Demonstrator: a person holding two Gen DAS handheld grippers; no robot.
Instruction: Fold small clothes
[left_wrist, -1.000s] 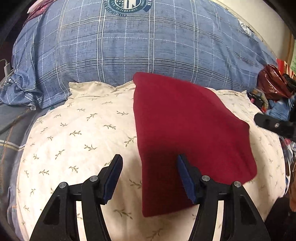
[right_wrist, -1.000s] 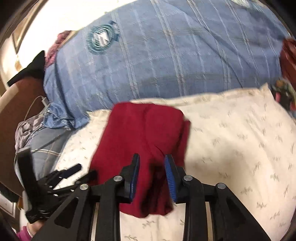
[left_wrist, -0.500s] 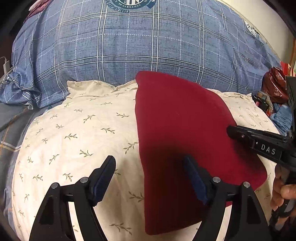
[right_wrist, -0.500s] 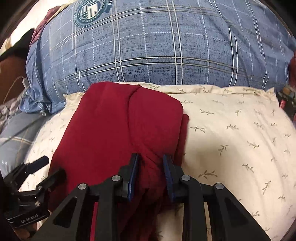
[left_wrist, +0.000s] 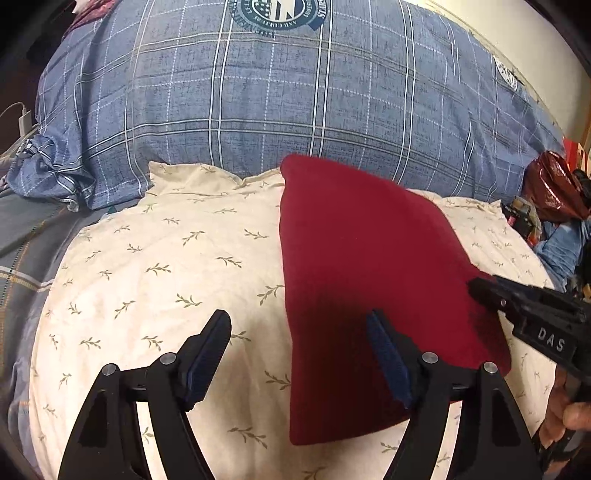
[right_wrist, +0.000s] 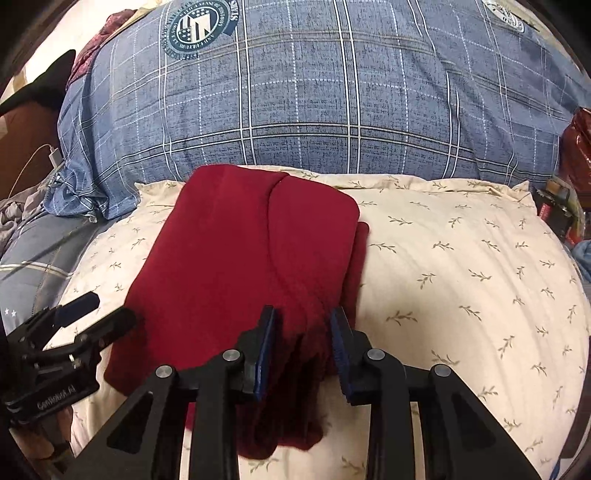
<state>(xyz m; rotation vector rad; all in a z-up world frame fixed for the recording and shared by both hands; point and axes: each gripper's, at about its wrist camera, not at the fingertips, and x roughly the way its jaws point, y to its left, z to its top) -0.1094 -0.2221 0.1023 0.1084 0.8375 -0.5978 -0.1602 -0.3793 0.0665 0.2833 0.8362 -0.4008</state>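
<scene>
A folded dark red garment (left_wrist: 369, 266) lies flat on a cream pillow with a leaf print (left_wrist: 166, 280); it also shows in the right wrist view (right_wrist: 243, 266), where an upper layer overlaps a lower one. My left gripper (left_wrist: 299, 343) is open wide and empty, hovering over the garment's near left edge. My right gripper (right_wrist: 301, 339) stands partly open over the garment's near right edge, with red cloth between its pads; I cannot tell whether it pinches the cloth. Each gripper shows in the other's view: the right (left_wrist: 532, 314), the left (right_wrist: 66, 332).
A large blue plaid pillow (left_wrist: 277, 96) with a round emblem lies behind the cream pillow. A grey blanket (right_wrist: 33, 258) and a white charger cable (right_wrist: 51, 157) are at the left. A red bag (left_wrist: 554, 184) and clutter sit at the right.
The right gripper came in over the garment's near right edge and its jaws widened slightly. The left gripper opened wider and shifted a little left. The garment stays flat.
</scene>
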